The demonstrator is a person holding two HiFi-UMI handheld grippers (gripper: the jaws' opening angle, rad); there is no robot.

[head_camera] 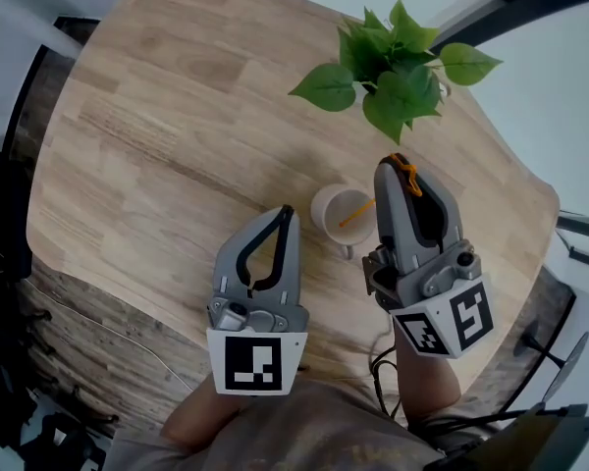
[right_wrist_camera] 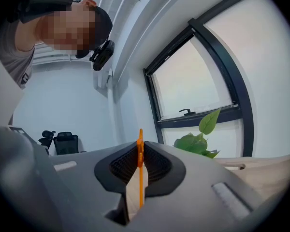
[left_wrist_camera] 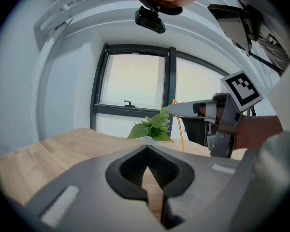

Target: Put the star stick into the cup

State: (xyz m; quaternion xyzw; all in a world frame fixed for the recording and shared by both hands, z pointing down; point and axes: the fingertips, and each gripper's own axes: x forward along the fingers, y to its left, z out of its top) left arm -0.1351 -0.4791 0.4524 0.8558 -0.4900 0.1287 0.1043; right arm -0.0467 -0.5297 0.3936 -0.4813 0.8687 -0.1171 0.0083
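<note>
My right gripper (head_camera: 401, 170) is clamped on the star stick (right_wrist_camera: 140, 173), with the thin orange shaft pinched between its jaws. It hangs just right of the cup (head_camera: 324, 209), and from its tips the stick slants down into the cup's mouth; I can't tell whether it reaches the bottom. My left gripper (head_camera: 287, 214) has its jaws pressed together on nothing, just left of the cup. Beyond the cup stands a leafy green plant (head_camera: 393, 62). Everything rests on the wooden table (head_camera: 177, 116).
</note>
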